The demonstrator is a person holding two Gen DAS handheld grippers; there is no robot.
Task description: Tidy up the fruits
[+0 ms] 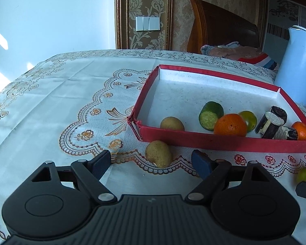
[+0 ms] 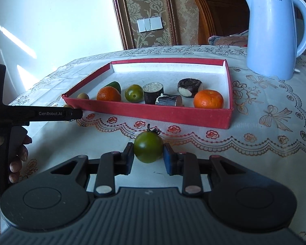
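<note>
In the left wrist view, the red tray [image 1: 224, 143] is seen resting on the cloth-covered surface [image 1: 61, 94], already partly filled: a small brown fruit [image 1: 172, 123] near its front left corner, a cut green piece [image 1: 211, 115], a large orange [image 1: 230, 125], a green tomato [image 1: 248, 119], dark cut rolls [image 1: 272, 122] and a small orange [image 1: 301, 130] at the right. One brown fruit [image 1: 158, 153] is left outside, just in front of the tray's front wall. The left hand-held gripper [image 1: 154, 166] is held with its jaws spread wide, the fruit lying between and slightly beyond the fingertips — nothing is gripped yet.

In the right wrist view, the same tray [image 2: 153, 112] is shown from the front, with a pale blue kettle [image 2: 275, 30] standing behind its right end. A stemmed green tomato [image 2: 148, 147] is pinched by the right hand-held gripper [image 2: 148, 155], the pads pressed against both its sides, in front of the tray over the cloth; whether it is lifted clear cannot be told.

Most of the sorting is judged done — two items appear to remain: the pinched tomato to be carried over the wall, and the brown fruit still to be grasped.
</note>
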